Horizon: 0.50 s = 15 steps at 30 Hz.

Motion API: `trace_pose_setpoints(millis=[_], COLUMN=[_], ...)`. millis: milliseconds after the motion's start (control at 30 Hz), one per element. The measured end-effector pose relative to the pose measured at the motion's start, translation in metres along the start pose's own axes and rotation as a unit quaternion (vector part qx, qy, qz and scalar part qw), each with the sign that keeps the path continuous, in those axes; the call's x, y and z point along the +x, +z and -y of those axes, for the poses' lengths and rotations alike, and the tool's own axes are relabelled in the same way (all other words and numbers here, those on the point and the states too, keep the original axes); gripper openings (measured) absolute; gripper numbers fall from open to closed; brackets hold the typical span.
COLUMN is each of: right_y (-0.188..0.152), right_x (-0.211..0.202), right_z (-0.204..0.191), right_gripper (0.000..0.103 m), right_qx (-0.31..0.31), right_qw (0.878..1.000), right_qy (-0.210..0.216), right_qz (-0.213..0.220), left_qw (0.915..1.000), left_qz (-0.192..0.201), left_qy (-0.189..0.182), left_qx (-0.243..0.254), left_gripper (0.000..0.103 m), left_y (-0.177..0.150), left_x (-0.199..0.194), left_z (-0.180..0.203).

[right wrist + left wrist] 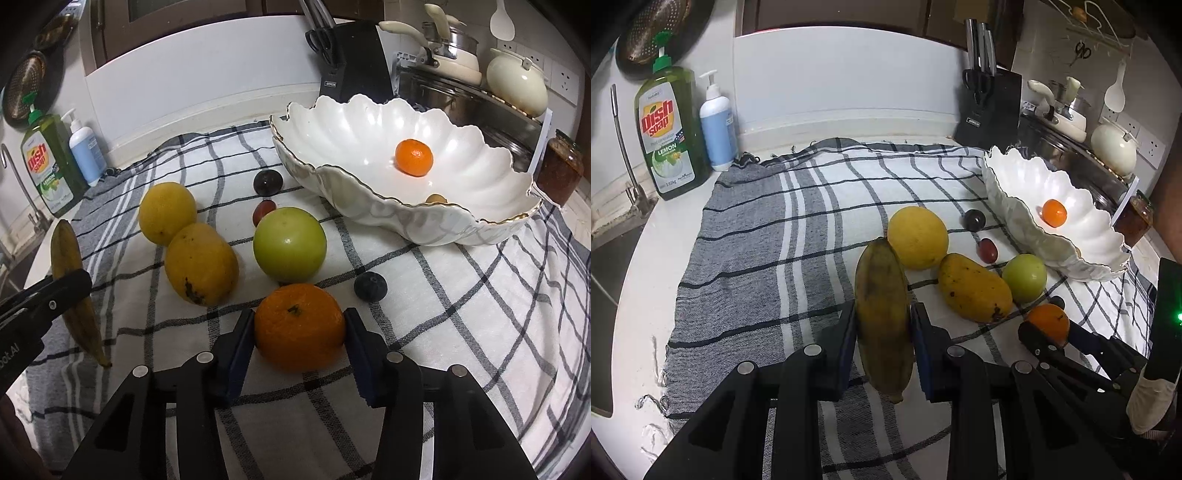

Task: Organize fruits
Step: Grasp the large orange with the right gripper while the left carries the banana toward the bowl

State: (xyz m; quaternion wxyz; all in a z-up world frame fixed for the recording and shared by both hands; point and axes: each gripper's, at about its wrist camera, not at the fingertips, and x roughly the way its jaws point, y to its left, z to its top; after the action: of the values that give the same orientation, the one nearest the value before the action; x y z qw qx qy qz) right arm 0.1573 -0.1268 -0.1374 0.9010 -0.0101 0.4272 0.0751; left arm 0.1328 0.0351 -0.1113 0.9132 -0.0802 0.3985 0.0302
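Nearest, left gripper (882, 343): clamped on the banana (882, 314) at mid-length, pads flat against both flanks. Banana overripe, dull yellow-brown with dark streaks, apparently raised off the checked cloth (757, 258), tip pointing back toward the camera. Probably soft; a firmer squeeze risks bruising.

Right gripper (299, 328): closed on the large orange (299, 325), one pad on each side, stem scar facing up. Skin bright, slightly dimpled. Whether lifted or resting on the cloth, cannot tell.

Step in hand, by judgement: both fruits grasped, carry to the bowl not yet made. Next move calls for a lift clear of the neighbouring fruit, travel rightward and away, then release over the open basin without striking the scalloped rim. Banana long; likely needs laying along the bowl's length.

Just beyond the orange: a blueberry (370, 289) loose on the cloth, and a green apple (290, 243), smooth and glossy. Left of the apple, a mango (201, 264), yellow with black spotting near one end, touching a round yellow citrus, probably a lemon (167, 213), behind it. Farther back, a red grape (264, 210) and a dark plum (267, 182), apart from each other.

Beyond these, the white scalloped bowl (424, 225) with gilt edge, holding a small mandarin (414, 157) and something pale, mostly hidden behind the near rim.

Far edge: dish soap bottle (668, 129), knife block (990, 107).
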Motion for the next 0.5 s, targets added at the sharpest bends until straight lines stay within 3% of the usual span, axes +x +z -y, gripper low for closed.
trace_pose_setpoints(millis=[500], right_y=[0.013], right_x=[-0.049], right_z=[0.014], right_gripper=[0.048], right_qx=[0.013], right_qw=[0.999], right_qy=[-0.012], right_qz=[0.049], left_qw=[0.9992], left_qz=[0.025], left_qy=[-0.022], left_qx=[0.020], left_gripper=[0.029], left_y=[0.010], left_x=[-0.028], left_z=[0.023])
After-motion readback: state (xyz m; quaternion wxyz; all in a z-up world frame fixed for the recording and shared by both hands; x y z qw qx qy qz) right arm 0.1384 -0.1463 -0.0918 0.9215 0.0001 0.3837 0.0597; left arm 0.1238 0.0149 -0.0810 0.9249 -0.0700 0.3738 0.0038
